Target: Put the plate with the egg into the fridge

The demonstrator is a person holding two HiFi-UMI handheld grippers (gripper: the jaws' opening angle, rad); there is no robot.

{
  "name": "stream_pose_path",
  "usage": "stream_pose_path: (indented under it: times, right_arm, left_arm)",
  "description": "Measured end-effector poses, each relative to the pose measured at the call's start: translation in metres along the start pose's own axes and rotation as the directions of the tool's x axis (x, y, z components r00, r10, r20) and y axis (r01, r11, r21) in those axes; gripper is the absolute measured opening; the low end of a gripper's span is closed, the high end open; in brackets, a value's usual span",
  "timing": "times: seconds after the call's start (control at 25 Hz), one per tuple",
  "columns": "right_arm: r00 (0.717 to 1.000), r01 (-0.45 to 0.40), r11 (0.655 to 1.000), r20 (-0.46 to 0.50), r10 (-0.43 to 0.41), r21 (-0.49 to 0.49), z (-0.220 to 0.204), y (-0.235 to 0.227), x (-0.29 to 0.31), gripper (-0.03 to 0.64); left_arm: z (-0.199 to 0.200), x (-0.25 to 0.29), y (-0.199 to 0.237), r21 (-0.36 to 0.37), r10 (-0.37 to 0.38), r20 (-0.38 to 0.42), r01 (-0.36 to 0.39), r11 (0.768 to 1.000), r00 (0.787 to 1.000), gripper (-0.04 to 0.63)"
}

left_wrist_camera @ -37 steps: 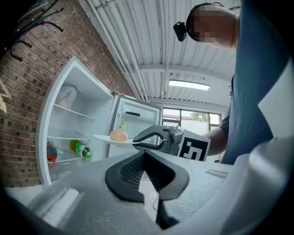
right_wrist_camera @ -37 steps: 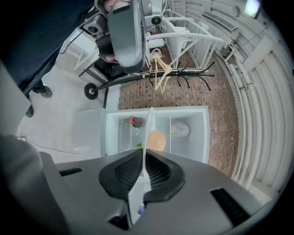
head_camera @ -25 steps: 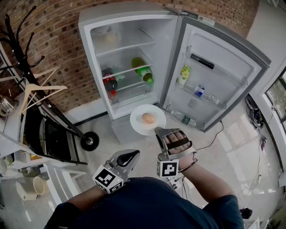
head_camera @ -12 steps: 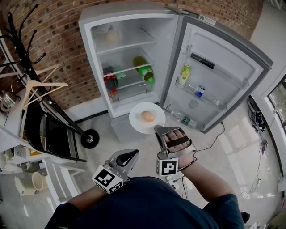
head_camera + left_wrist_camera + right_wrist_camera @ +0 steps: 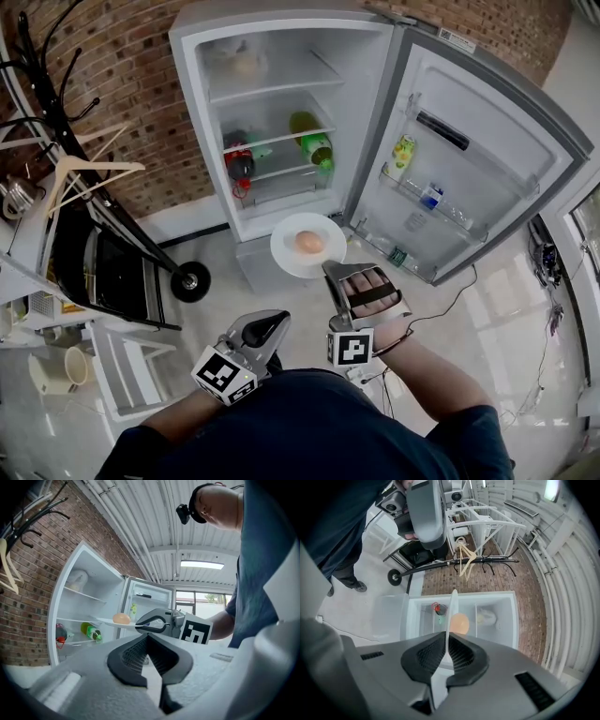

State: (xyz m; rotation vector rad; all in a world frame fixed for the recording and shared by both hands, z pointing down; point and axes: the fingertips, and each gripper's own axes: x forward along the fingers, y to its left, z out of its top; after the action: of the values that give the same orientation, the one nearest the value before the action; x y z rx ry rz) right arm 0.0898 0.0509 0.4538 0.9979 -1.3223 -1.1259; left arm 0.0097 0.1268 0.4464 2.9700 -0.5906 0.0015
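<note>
Brick wall [image 5: 122, 84] backs the open fridge [image 5: 192, 112] at 12 o'clock in the head view, its door [image 5: 487, 159] swung out toward 2 o'clock, while I steer from afar. Over the last second almost nothing has shifted. The white plate [image 5: 284, 255] has edged only slightly toward the cabinet and now hangs just before its lower front, not yet inside, with the egg [image 5: 308, 242] sitting near its middle. The right gripper [image 5: 330, 274] has its jaws nearly together, pinching the plate's near rim at 6 o'clock and keeping it roughly level. The left gripper [image 5: 274, 324] hangs back at 7 o'clock from the plate, its jaws closed together on nothing. A green bottle [image 5: 314, 145] and a red-capped bottle [image 5: 239, 167] lie on the middle shelf, and the shelf above looks mostly free. To my eye the carry is paused short of the fridge. The plate has yet to be lifted and pushed forward onto a shelf, and any tilt could roll the egg off.
</note>
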Motion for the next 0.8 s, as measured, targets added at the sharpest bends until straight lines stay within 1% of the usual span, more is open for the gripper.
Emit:
stream_pose_path:
  times: [0.12, 0.24, 0.32, 0.56, 0.72, 0.8]
  right_arm:
    - [1.0, -0.013, 1.0, -0.004, 0.013, 0.005, -0.002, 0.003, 0.017, 0.023]
    - [1.0, -0.002, 1.0, 0.01, 0.002, -0.002, 0.002, -0.007, 0.035, 0.021]
    - [1.0, -0.013, 1.0, -0.002, 0.013, -0.005, 0.0, -0.007, 0.051, 0.021]
    - [0.999, -0.03, 1.0, -0.027, 0.03, -0.005, -0.005, -0.014, 0.103, 0.021]
    - [0.998, -0.047, 0.999, -0.046, 0.046, -0.004, -0.006, -0.022, 0.141, 0.022]
    - [0.998, -0.034, 0.999, -0.045, 0.034, -0.006, -0.003, -0.033, 0.159, 0.021]
  left_arm:
    - [-0.001, 0.007, 0.014, 0.0, 0.002, 0.0, -0.002, 1.0, 1.0, 0.003]
    - [0.003, 0.014, 0.032, -0.003, -0.001, 0.005, 0.001, 1.0, 1.0, 0.003]
    - [0.006, 0.019, 0.046, -0.005, -0.007, 0.007, 0.007, 1.0, 1.0, 0.003]
    - [0.015, 0.039, 0.101, 0.012, -0.023, 0.004, 0.023, 1.0, 1.0, 0.003]
    - [0.026, 0.052, 0.14, 0.025, -0.046, 0.006, 0.046, 0.999, 0.999, 0.003]
    - [0.031, 0.057, 0.157, 0.027, -0.06, 0.006, 0.06, 0.998, 0.998, 0.003]
